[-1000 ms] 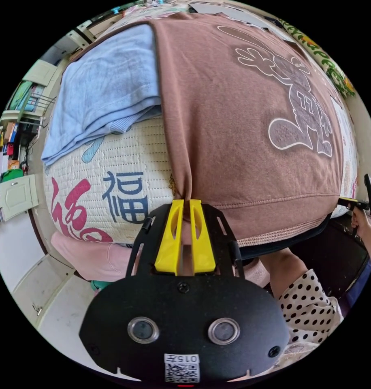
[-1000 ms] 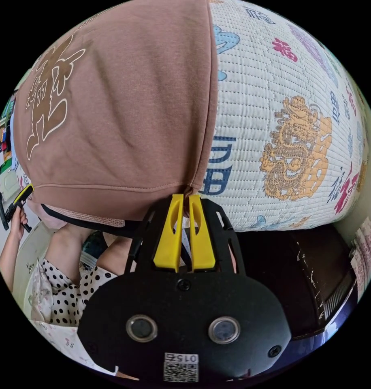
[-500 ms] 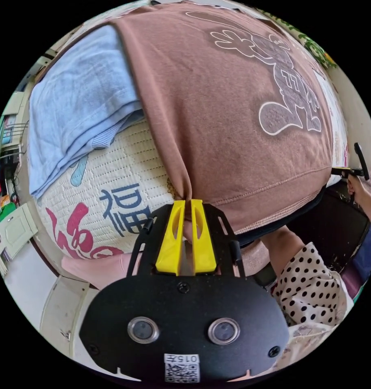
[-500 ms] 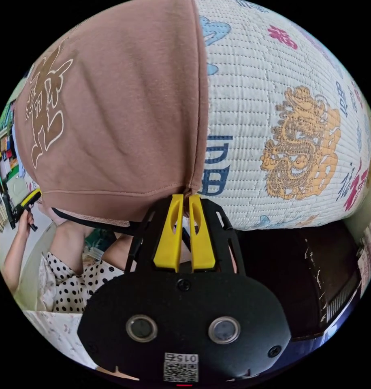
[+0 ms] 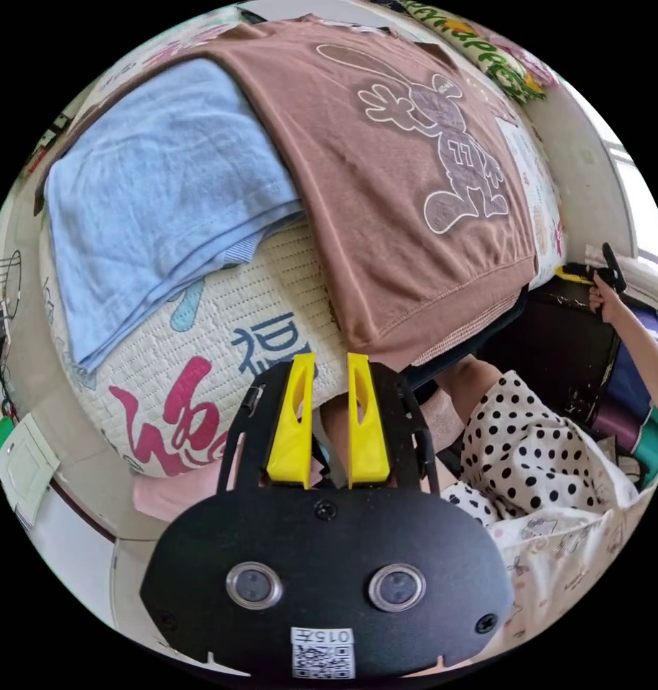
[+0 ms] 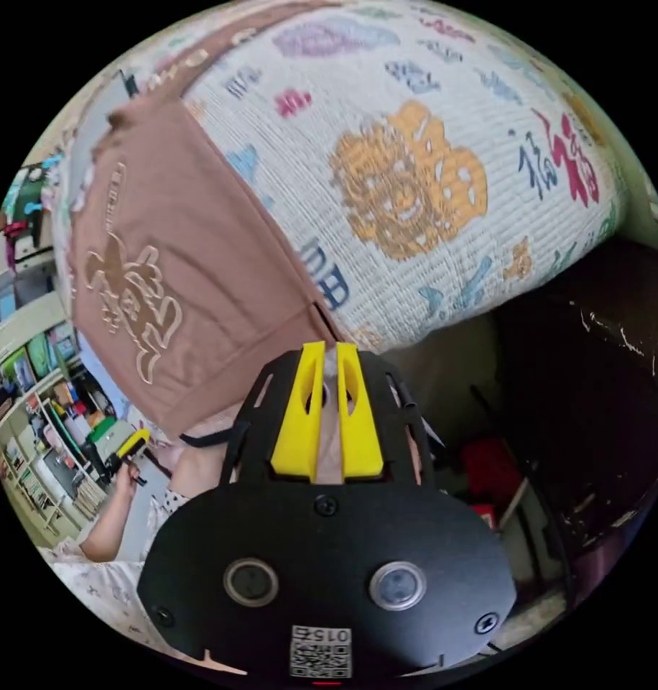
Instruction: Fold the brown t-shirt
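The brown t-shirt [image 5: 386,215] is spread flat on the quilted bed [image 5: 221,345], its hem overhanging the near edge beside a folded blue towel [image 5: 156,201]. Both the left gripper [image 5: 327,359] and right gripper [image 6: 327,348] are held just off that hem, fingers slightly parted, nothing pinched.

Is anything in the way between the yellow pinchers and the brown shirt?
Nothing visible. The left gripper sits open just off the hem of the brown t-shirt, with bare quilt beside it. The right gripper is also right at the hem.

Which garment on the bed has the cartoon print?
The brown t-shirt, spread flat with a white-outlined cartoon figure; the light blue garment lying folded beside it is plain.
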### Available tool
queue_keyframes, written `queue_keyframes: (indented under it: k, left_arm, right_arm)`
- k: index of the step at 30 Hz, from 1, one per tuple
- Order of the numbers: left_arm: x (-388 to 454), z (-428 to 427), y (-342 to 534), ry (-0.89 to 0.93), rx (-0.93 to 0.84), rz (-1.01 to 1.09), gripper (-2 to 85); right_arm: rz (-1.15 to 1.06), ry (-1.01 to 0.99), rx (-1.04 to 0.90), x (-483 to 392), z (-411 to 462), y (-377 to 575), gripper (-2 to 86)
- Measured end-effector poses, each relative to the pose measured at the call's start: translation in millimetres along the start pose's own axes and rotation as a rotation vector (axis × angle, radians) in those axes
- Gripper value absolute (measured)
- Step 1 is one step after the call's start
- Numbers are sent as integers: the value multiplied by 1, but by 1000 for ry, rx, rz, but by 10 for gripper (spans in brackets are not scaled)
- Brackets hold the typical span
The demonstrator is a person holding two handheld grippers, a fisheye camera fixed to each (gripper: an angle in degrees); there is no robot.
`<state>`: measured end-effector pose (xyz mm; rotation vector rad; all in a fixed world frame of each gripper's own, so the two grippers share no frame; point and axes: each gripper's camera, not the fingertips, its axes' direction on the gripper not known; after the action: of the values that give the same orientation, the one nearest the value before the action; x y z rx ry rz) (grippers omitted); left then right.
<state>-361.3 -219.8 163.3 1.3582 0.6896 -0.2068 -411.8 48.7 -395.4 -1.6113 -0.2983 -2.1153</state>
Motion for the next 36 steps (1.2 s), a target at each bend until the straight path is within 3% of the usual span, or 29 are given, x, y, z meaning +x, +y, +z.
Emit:
queue_keyframes:
  k: [3,5,8,12,14,17,20,25,32,36]
  left_arm:
    - [-13,-5,29,-18,55,48,77]
    - [-19,-2,51,-17,94,60,75]
    - [-24,8,74,9,160,44,73]
    - [-21,28,94,67,216,37,72]
    - [-14,44,103,103,243,58,71]
    - [-3,66,112,103,247,107,71]
    - [5,90,120,33,259,108,70]
    - [23,137,114,4,300,107,71]
    - [100,213,55,26,342,116,73]
    - [150,258,11,60,376,140,78]
  right_arm:
    - [-10,-125,421,-76,-88,80,5]
    - [-124,-233,865,-171,-175,176,-1]
    - [-190,-424,1325,-279,-272,299,-4]
    - [-318,-540,1808,-371,-356,442,-5]
    - [-333,-704,2073,-397,-378,513,-5]
    - [-435,-1019,2139,-419,-398,557,-5]
    - [-512,-1157,2156,-434,-414,576,-6]
    - [-478,-1195,2251,-423,-439,568,-5]
    - [-620,-1382,2005,-345,-522,443,-1]
    - [-721,-1303,1908,-297,-569,352,11]
